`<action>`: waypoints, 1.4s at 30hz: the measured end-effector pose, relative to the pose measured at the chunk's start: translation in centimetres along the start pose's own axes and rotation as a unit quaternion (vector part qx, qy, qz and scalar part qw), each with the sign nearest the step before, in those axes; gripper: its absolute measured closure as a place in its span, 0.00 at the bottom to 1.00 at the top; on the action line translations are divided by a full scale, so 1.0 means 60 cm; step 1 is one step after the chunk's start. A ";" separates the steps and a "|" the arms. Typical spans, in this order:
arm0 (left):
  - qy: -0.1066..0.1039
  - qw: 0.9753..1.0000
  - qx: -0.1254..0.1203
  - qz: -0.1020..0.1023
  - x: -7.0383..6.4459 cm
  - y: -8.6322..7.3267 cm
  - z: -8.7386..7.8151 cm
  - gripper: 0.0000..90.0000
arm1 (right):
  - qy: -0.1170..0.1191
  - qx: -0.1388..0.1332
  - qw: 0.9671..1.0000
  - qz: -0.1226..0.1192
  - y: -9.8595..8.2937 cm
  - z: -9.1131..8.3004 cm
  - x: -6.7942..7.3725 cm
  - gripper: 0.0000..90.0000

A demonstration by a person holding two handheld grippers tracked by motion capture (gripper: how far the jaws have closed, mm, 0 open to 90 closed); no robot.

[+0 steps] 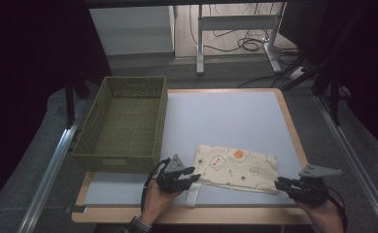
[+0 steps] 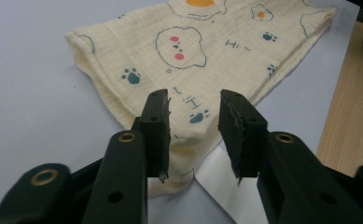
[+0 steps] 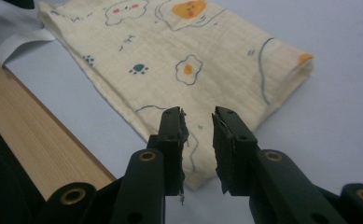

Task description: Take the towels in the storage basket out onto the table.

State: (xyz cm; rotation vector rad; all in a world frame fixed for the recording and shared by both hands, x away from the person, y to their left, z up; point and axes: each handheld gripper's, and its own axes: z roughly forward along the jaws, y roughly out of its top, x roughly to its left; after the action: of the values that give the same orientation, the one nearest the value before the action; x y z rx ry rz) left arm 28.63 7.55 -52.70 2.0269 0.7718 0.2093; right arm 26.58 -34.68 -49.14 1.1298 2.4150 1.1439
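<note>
Now folded cloth (image 1: pixel 237 167) flat on table (image 1: pixel 225 116) — left gripper (image 1: pixel 194 175) and right gripper (image 1: pixel 277 183) at near corners, both parted, empty.

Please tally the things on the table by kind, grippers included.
Folded printed cloth: 1
Green woven basket: 1
Grippers: 2, left gripper and right gripper, both open at the cloth's near corners
Total: 4

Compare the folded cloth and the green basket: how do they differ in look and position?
The cloth is pale yellow with printed cartoons and lies flat between the left tongs and right tongs; the basket is plain olive, woven, and stands with high walls at the mat's left edge. Both rest on the table.
</note>
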 end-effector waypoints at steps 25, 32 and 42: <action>0.033 0.997 0.050 0.045 -0.013 -0.006 -0.006 0.94 | 0.016 0.019 1.000 0.001 -0.025 0.030 0.011 0.78; 0.017 0.999 0.029 0.020 -0.005 -0.003 -0.015 0.58 | 0.013 0.018 1.000 -0.001 -0.016 0.016 0.007 0.75; 0.076 0.997 -0.003 -0.025 0.037 0.088 0.023 0.58 | -0.033 -0.013 0.999 0.016 0.049 0.026 -0.047 0.72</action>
State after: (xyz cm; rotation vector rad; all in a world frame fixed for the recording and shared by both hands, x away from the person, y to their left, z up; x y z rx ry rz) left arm 33.31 5.93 -49.51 2.0001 0.9150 0.3389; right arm 30.87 -34.72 -48.28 1.1845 2.3335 1.1261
